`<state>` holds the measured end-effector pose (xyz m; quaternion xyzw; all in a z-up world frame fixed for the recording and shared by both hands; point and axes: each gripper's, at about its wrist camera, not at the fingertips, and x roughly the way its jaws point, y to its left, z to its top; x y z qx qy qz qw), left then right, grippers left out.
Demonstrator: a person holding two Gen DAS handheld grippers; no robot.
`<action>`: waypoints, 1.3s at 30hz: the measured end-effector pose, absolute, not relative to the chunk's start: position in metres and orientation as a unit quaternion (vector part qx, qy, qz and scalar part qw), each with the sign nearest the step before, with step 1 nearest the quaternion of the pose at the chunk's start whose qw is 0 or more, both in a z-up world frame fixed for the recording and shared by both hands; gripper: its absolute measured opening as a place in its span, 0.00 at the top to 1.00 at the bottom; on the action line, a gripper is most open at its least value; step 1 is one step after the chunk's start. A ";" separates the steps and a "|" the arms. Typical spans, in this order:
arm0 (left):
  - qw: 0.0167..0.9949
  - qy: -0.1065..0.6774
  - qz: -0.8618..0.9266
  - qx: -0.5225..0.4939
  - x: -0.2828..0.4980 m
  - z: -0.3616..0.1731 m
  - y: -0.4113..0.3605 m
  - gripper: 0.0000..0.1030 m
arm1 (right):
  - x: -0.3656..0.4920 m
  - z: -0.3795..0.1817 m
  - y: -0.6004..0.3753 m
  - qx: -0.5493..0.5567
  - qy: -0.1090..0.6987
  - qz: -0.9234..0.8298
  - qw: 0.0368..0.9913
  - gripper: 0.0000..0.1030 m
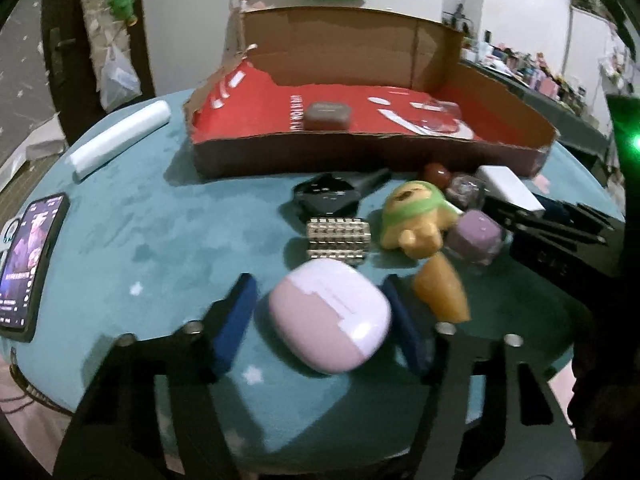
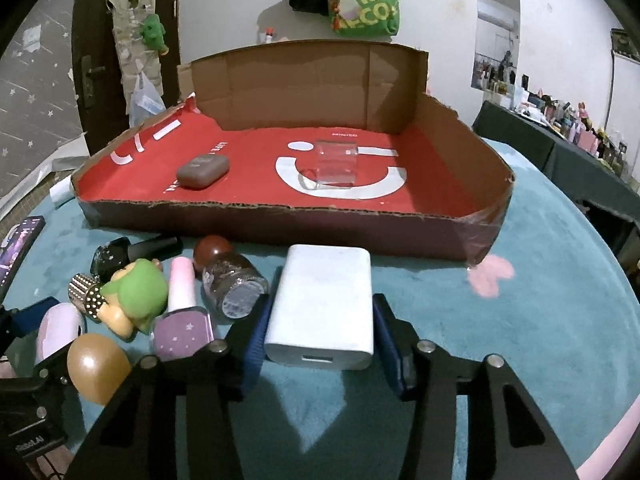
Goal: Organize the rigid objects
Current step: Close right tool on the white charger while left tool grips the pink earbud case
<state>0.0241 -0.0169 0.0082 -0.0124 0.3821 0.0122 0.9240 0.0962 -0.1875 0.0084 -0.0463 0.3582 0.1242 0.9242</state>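
Note:
A pink and lilac earbud case [image 1: 328,316] lies on the teal table between the fingers of my left gripper [image 1: 318,292]. The right pad meets the case, while a thin strip of cloth shows at the left pad, so this gripper is open. My right gripper [image 2: 320,304] is shut on a white charger block [image 2: 320,300], with both blue pads against its sides. Behind stands a torn cardboard box [image 2: 280,220] with a red floor. It holds a brown case [image 2: 203,171] and a clear plastic box [image 2: 335,164].
Between the grippers lie a green-hooded figurine [image 1: 416,216], a purple nail polish bottle [image 2: 182,320], a glittery bottle [image 2: 236,284], a black bottle [image 1: 332,196], a studded silver block [image 1: 338,238] and an orange egg shape [image 2: 96,366]. A phone [image 1: 28,260] and white roll [image 1: 120,138] lie left.

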 end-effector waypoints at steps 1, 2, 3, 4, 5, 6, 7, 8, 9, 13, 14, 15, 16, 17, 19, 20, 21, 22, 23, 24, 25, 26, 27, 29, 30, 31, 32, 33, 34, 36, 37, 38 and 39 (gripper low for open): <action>0.925 0.381 0.009 -0.007 0.024 0.009 -0.019 0.48 | 0.096 0.009 -0.189 -0.042 0.360 0.127 0.923 0.50; 0.925 0.380 0.007 -0.005 0.023 0.010 -0.021 0.48 | 0.096 0.010 -0.191 -0.038 0.361 0.127 0.923 0.50; 0.925 0.379 0.002 -0.007 0.023 0.010 -0.021 0.48 | 0.096 0.010 -0.191 -0.037 0.361 0.127 0.923 0.51; 0.925 0.379 -0.003 -0.011 0.023 0.011 -0.020 0.48 | 0.094 0.012 -0.192 -0.036 0.360 0.129 0.923 0.51; 0.926 0.378 -0.005 -0.014 0.022 0.011 -0.020 0.48 | 0.094 0.013 -0.193 -0.035 0.360 0.130 0.923 0.51; 0.926 0.377 -0.007 -0.016 0.022 0.013 -0.019 0.48 | 0.093 0.014 -0.193 -0.033 0.360 0.133 0.923 0.51; 0.928 0.373 -0.009 -0.017 0.022 0.015 -0.018 0.48 | 0.092 0.016 -0.195 -0.029 0.359 0.137 0.923 0.51; 0.930 0.368 -0.010 -0.017 0.021 0.018 -0.018 0.48 | 0.091 0.018 -0.196 -0.024 0.359 0.143 0.922 0.52; 0.931 0.364 -0.010 -0.017 0.020 0.020 -0.017 0.48 | 0.090 0.020 -0.197 -0.021 0.358 0.147 0.922 0.52; 0.938 0.345 -0.008 -0.014 0.020 0.032 -0.013 0.48 | 0.087 0.030 -0.198 -0.009 0.358 0.167 0.919 0.52; 0.939 0.342 -0.008 -0.014 0.021 0.034 -0.012 0.48 | 0.087 0.033 -0.199 -0.004 0.358 0.170 0.918 0.52; 0.940 0.340 -0.008 -0.015 0.022 0.036 -0.011 0.48 | 0.087 0.035 -0.200 -0.001 0.358 0.173 0.918 0.52; 0.941 0.339 -0.008 -0.018 0.024 0.038 -0.009 0.48 | 0.087 0.037 -0.201 0.003 0.358 0.176 0.917 0.52; 0.941 0.337 -0.009 -0.022 0.025 0.040 -0.007 0.48 | 0.087 0.039 -0.201 0.003 0.357 0.176 0.918 0.52; 0.942 0.333 -0.011 -0.027 0.028 0.044 -0.002 0.48 | 0.085 0.043 -0.201 -0.003 0.350 0.173 0.921 0.52; 0.943 0.331 -0.013 -0.028 0.030 0.046 -0.001 0.48 | 0.085 0.045 -0.201 -0.003 0.348 0.173 0.921 0.52; 0.943 0.331 -0.014 -0.027 0.032 0.047 0.000 0.48 | 0.085 0.047 -0.201 -0.002 0.347 0.174 0.922 0.52; 0.943 0.330 -0.014 -0.026 0.033 0.048 0.001 0.48 | 0.086 0.048 -0.202 0.000 0.346 0.176 0.921 0.52; 0.943 0.331 -0.015 -0.025 0.035 0.049 0.002 0.48 | 0.086 0.049 -0.202 0.002 0.346 0.179 0.921 0.52; 0.943 0.331 -0.017 -0.026 0.039 0.051 0.003 0.48 | 0.086 0.050 -0.202 0.003 0.345 0.180 0.921 0.52; 0.943 0.331 -0.018 -0.028 0.041 0.052 0.004 0.48 | 0.086 0.052 -0.201 0.002 0.344 0.182 0.921 0.52; 0.943 0.330 -0.020 -0.029 0.042 0.053 0.005 0.48 | 0.086 0.052 -0.201 0.001 0.344 0.183 0.921 0.52; 0.944 0.329 -0.022 -0.029 0.044 0.054 0.005 0.48 | 0.086 0.053 -0.200 0.001 0.343 0.185 0.921 0.52; 0.945 0.326 -0.023 -0.029 0.046 0.056 0.007 0.48 | 0.087 0.053 -0.198 -0.002 0.343 0.188 0.920 0.52; 0.945 0.325 -0.025 -0.031 0.048 0.057 0.007 0.48 | 0.087 0.053 -0.197 -0.002 0.343 0.189 0.920 0.52; 0.945 0.325 -0.028 -0.033 0.049 0.057 0.008 0.48 | 0.088 0.053 -0.196 -0.003 0.344 0.191 0.919 0.52; 0.944 0.326 -0.031 -0.035 0.050 0.058 0.008 0.48 | 0.088 0.053 -0.196 -0.002 0.344 0.192 0.919 0.52; 0.944 0.326 -0.034 -0.037 0.051 0.059 0.009 0.48 | 0.088 0.053 -0.195 -0.003 0.344 0.194 0.919 0.52; 0.944 0.326 -0.036 -0.036 0.053 0.060 0.010 0.48 | 0.089 0.054 -0.195 -0.004 0.343 0.194 0.919 0.52; 0.944 0.326 -0.037 -0.033 0.058 0.062 0.010 0.48 | 0.089 0.055 -0.195 -0.006 0.341 0.195 0.920 0.52; 0.944 0.325 -0.037 -0.031 0.060 0.064 0.010 0.48 | 0.090 0.056 -0.194 -0.005 0.341 0.197 0.919 0.52; 0.944 0.326 -0.038 -0.031 0.062 0.064 0.011 0.48 | 0.091 0.057 -0.195 -0.002 0.342 0.200 0.918 0.52; 0.943 0.328 -0.040 -0.032 0.064 0.065 0.011 0.48 | 0.092 0.058 -0.195 -0.001 0.342 0.201 0.918 0.52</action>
